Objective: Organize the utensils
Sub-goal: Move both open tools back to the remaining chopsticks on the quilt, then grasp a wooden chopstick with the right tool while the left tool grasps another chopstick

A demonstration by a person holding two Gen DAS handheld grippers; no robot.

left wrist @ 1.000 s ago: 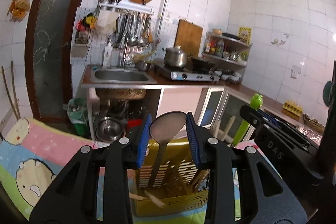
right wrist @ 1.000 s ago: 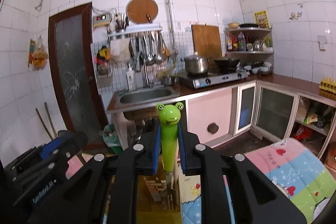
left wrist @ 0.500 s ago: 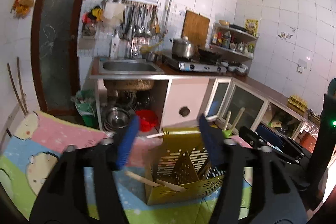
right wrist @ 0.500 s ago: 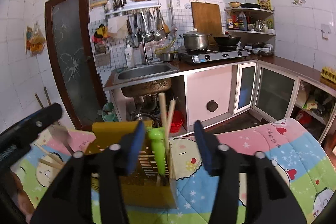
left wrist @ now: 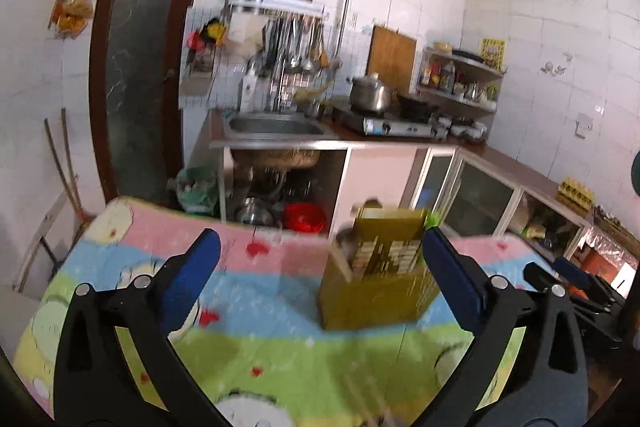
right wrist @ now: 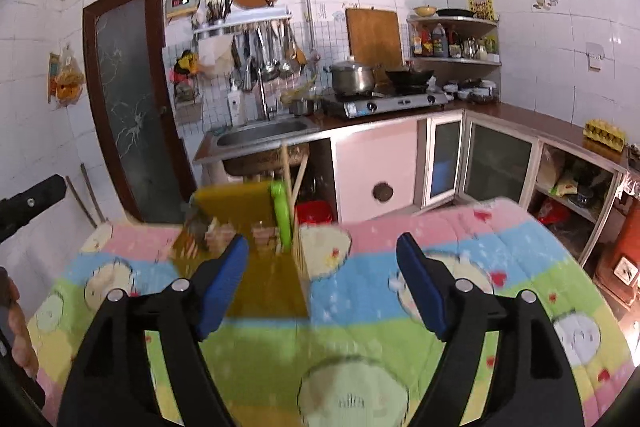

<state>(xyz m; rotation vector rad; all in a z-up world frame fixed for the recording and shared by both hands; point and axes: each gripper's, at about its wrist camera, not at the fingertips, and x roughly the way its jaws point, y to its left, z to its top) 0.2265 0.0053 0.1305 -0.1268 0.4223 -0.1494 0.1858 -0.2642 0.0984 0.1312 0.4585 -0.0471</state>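
A yellow caddy (right wrist: pixel 256 259) stands on the quilt (right wrist: pixel 440 259), holding a green fork (right wrist: pixel 283 219), chopsticks (right wrist: pixel 289 171) and a blurred spoon (left wrist: pixel 347 241). Left gripper (left wrist: pixel 320 279) and right gripper (right wrist: pixel 322 281) are empty, jaws opening wide. The utensils look light, stiff and smooth, best pinched by their upstanding handles.
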